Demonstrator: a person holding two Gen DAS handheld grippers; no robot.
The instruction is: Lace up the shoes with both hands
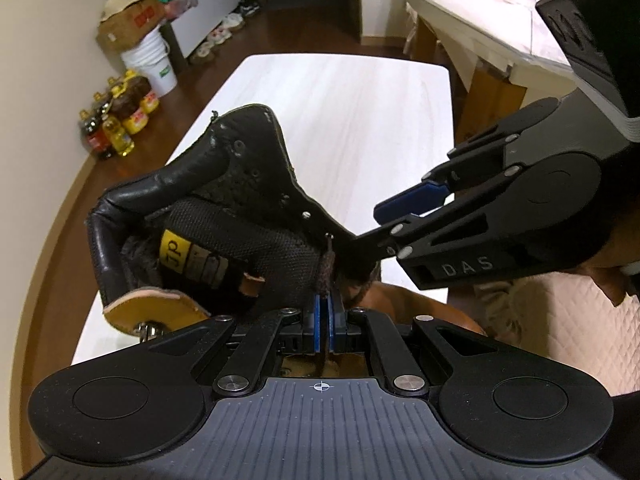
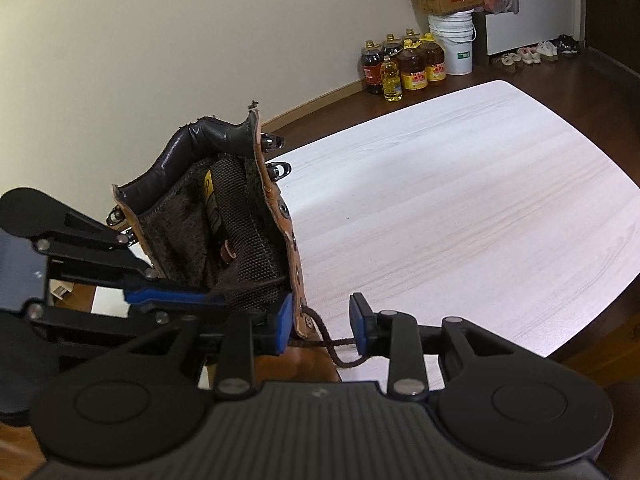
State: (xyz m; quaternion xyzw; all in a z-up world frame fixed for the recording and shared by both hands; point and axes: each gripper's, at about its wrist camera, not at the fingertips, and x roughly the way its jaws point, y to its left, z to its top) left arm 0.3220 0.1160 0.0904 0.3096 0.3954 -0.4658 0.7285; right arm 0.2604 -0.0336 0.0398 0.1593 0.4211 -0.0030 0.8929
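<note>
With the boot [image 1: 208, 216] standing on the counter [image 1: 340, 120], my left jaws [image 1: 325, 312] pinch the brown lace [image 1: 323, 276] at a low eyelet while my right jaws [image 2: 318, 326] hang spread around its other run, upper eyelets and hooks [image 2: 276, 156] still unlaced.

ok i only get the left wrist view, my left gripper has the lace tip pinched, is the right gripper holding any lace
observer: no. In the right wrist view the right gripper is open. The brown lace hangs in a loop between its pads, unpinched.
operator: where does that loop come out
observer: from an eyelet low on the tan flap of the boot, right beside the pad nearer the boot.
operator: any hooks above it
observer: two metal hooks near the top of that flap, both bare of lace.
</note>
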